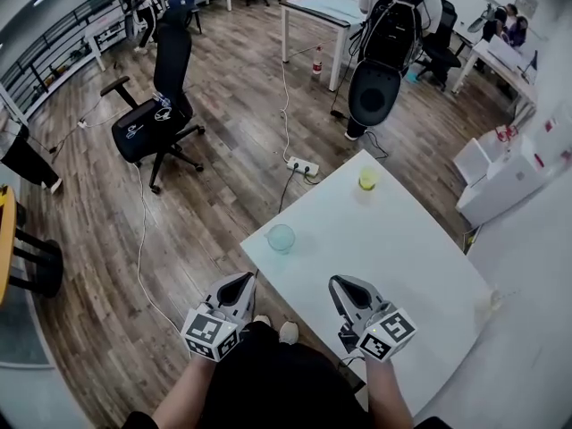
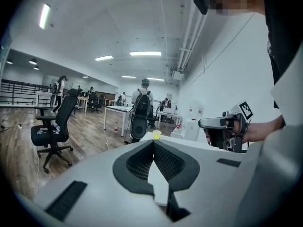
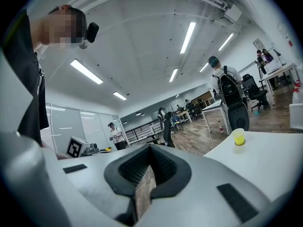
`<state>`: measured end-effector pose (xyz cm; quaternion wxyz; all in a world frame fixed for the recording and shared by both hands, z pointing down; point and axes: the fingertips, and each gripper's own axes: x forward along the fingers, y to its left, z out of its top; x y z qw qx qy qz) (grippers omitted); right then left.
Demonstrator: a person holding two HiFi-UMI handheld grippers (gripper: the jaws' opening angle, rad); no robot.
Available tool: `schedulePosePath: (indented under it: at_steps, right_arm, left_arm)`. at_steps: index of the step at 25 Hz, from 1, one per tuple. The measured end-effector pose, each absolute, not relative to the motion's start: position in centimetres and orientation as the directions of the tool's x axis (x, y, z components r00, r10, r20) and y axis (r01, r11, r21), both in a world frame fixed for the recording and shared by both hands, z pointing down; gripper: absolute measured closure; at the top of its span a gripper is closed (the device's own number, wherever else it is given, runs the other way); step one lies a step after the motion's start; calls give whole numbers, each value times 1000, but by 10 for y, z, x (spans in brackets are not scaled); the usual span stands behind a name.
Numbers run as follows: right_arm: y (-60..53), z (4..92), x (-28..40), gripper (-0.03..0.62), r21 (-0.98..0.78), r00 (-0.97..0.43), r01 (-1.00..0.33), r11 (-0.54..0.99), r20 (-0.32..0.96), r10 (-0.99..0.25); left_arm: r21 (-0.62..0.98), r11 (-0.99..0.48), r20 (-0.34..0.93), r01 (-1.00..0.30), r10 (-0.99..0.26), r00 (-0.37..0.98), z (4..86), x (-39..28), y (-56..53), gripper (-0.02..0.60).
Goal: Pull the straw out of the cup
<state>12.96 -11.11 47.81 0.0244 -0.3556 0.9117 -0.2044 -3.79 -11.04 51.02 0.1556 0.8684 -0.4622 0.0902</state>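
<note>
At twelve o'clock the yellow cup waits, nothing started; my left tool and right tool are clenched empty.

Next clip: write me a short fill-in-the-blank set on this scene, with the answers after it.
The yellow cup stands on the ___ table.
The left gripper and right gripper are both ___ and empty.
The office chair on the wooden floor is ___.
Missing: white; shut; black.
</note>
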Motion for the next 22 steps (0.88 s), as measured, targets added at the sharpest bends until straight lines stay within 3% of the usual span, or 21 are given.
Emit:
schedulePosePath:
  at_steps: [22]
  right_arm:
    - [-168, 508, 98, 572, -403, -748, -646, 648, 165, -643]
  left_arm:
    - [187, -538, 435, -822, -705, 560, 578, -30, -189, 566]
